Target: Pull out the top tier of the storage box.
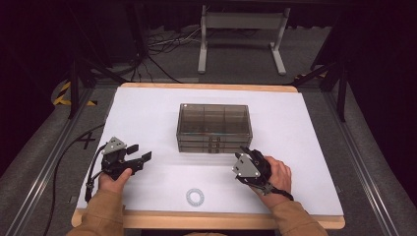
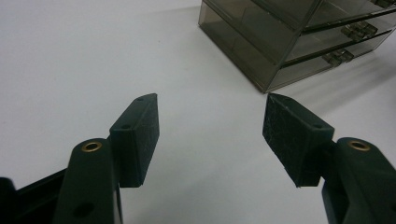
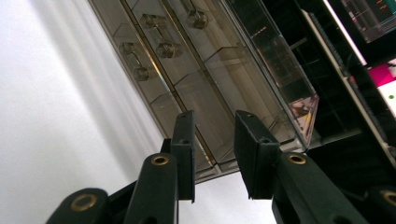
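White sheeting covers the bench [image 1: 147, 113], with dark floor, cables and a grey metal frame [image 1: 242, 37] behind it. At the middle stands a smoky clear drawer box [image 1: 214, 128], three shallow drawers stacked, their small handles facing the person; what lies inside is too faint to tell. A white ring [image 1: 194, 197] lies alone near the front edge, between the hands. The left claw [image 1: 138, 153] hovers wide and empty, left of the box. The right claw [image 3: 212, 154] stands partly closed, nothing between its pads, just before the box's right front corner.
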A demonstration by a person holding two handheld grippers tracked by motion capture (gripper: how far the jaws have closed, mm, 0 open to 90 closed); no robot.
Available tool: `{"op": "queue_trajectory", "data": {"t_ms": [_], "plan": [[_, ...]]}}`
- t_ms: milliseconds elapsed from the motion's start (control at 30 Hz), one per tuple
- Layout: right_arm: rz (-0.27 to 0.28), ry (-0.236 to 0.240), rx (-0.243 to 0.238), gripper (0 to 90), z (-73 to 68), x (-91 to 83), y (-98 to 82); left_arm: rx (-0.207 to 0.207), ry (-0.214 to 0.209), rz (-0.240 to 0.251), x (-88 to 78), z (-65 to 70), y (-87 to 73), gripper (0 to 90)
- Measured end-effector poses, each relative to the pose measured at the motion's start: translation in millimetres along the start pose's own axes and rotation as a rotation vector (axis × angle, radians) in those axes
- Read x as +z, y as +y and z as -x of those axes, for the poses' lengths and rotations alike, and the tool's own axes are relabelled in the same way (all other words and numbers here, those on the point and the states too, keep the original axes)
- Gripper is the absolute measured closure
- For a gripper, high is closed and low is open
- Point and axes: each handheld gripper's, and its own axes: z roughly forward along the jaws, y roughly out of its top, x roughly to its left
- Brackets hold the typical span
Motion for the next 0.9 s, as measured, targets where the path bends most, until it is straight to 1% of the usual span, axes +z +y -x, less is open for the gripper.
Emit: {"op": "queue_trajectory", "data": {"t_ms": [67, 167, 200, 233, 267, 333, 433, 467, 500, 600, 700, 733, 833, 900], "plan": [[-0.011, -0.016, -0.034, 70.2, -1.5, 0.6, 2.0, 0.004, 0.000, -0.004, 1.0, 0.9, -0.1, 37.0], [-0.027, -0.035, -0.072, 70.2, -4.3, 2.2, 5.7, 0.017, 0.002, -0.014, 3.2, 2.9, -0.8, 37.0], [-0.028, -0.036, -0.083, 70.2, -4.5, 2.8, 7.1, 0.012, -0.004, -0.012, 4.3, 3.3, -1.5, 37.0], [-0.028, -0.036, -0.083, 70.2, -4.5, 2.8, 7.1, 0.012, -0.004, -0.012, 4.3, 3.3, -1.5, 37.0], [-0.023, -0.033, -0.082, 70.2, -4.9, 3.3, 8.6, -0.002, -0.016, -0.015, 5.9, 3.8, -2.6, 37.0], [-0.018, -0.029, -0.091, 70.2, -6.3, 4.8, 13.2, 0.017, 0.007, -0.018, 7.7, 7.4, -3.5, 37.0], [-0.016, -0.028, -0.099, 70.1, -7.7, 5.7, 16.3, 0.019, 0.010, -0.007, 5.5, 8.2, -3.9, 36.9], [-0.016, -0.034, -0.102, 70.2, -8.6, 6.2, 17.8, 0.017, 0.018, 0.002, 4.1, 8.2, -4.5, 36.9], [-0.017, -0.033, -0.110, 70.2, -9.3, 6.8, 19.5, 0.010, 0.022, 0.014, 1.9, 7.3, -5.5, 36.9], [-0.021, -0.045, -0.136, 70.5, -10.8, 8.2, 24.5, -0.017, 0.020, 0.023, 0.0, 4.4, -7.3, 37.0], [-0.022, -0.050, -0.149, 70.7, -12.3, 8.7, 27.3, -0.020, 0.028, 0.025, -1.8, 4.0, -8.4, 37.0], [-0.021, -0.058, -0.166, 70.9, -13.5, 9.3, 29.2, -0.017, 0.030, 0.025, -2.6, 4.0, -8.9, 37.0], [-0.024, -0.071, -0.187, 71.2, -16.1, 10.8, 32.5, -0.010, 0.042, 0.022, -5.7, 4.7, -11.0, 37.0], [-0.030, -0.085, -0.213, 71.3, -18.7, 13.2, 35.2, -0.010, 0.049, 0.022, -7.8, 4.6, -12.6, 37.0]]}}
